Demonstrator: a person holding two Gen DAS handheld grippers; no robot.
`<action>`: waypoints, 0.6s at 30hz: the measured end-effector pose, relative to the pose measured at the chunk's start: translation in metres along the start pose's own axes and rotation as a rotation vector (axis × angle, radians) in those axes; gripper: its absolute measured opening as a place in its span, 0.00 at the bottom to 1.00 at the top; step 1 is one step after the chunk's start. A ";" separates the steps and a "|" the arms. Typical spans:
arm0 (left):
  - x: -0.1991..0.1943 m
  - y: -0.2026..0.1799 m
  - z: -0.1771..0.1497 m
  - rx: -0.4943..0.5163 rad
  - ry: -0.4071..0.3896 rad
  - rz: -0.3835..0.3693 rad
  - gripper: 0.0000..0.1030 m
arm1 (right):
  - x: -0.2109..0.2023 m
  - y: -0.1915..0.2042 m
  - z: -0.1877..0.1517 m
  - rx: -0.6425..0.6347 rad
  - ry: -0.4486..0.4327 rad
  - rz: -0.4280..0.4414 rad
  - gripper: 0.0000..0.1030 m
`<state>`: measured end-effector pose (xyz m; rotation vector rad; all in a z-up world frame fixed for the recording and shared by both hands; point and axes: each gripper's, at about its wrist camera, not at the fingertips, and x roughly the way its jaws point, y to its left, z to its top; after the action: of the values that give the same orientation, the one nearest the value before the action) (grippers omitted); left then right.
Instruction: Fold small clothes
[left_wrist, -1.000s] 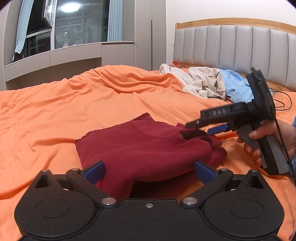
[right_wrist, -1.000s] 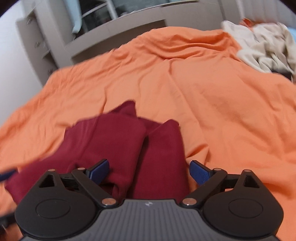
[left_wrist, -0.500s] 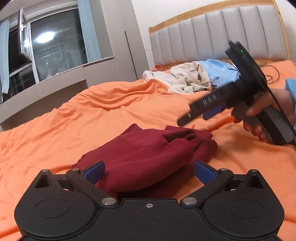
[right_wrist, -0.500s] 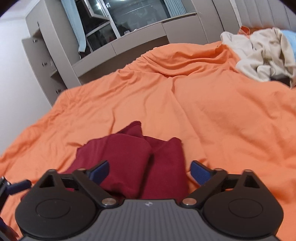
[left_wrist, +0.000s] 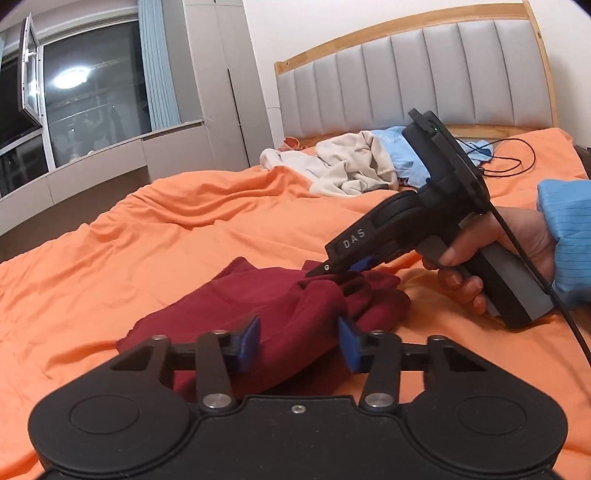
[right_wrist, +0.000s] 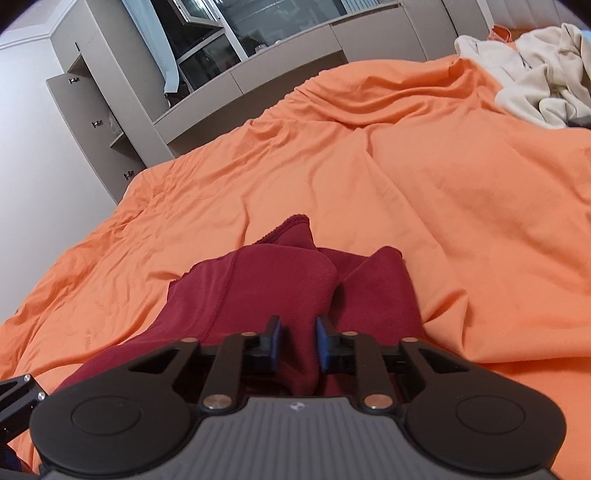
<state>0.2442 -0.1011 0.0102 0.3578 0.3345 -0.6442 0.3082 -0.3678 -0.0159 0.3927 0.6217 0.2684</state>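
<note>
A dark red garment (left_wrist: 266, 295) lies bunched and partly folded on the orange bedspread (left_wrist: 147, 229). My left gripper (left_wrist: 299, 343) is at its near edge. Its jaws are closing, and a raised fold of the cloth fills the gap and touches both blue pads. A hand (left_wrist: 517, 240) holds my right gripper (left_wrist: 338, 271), whose tips dip into the garment's far right edge. In the right wrist view the right gripper (right_wrist: 299, 343) has its jaws closing, and a ridge of the red garment (right_wrist: 258, 288) is pinched between the pads.
A heap of beige clothes (left_wrist: 351, 166) and light blue clothes (left_wrist: 402, 155) lies near the grey padded headboard (left_wrist: 443, 74). A black cable (left_wrist: 517, 162) trails across the bed there. Grey cabinets with drawers (right_wrist: 92, 110) and a window stand past the bed's far side.
Both grippers' jaws have gone from wide apart to narrow around folds of the red garment. The right gripper has dropped from above the cloth onto its right edge. The left view has rolled.
</note>
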 end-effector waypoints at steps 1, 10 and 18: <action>0.001 -0.001 0.000 0.000 0.000 -0.004 0.36 | -0.001 0.001 0.000 -0.003 -0.009 -0.004 0.11; 0.003 -0.001 0.007 -0.052 -0.035 -0.007 0.08 | -0.029 0.008 0.018 -0.051 -0.154 -0.031 0.07; 0.019 -0.027 0.026 -0.011 -0.058 -0.048 0.08 | -0.028 -0.016 0.018 0.016 -0.118 -0.141 0.07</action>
<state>0.2462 -0.1417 0.0202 0.3204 0.2924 -0.6981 0.2999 -0.3972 0.0048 0.3757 0.5334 0.1048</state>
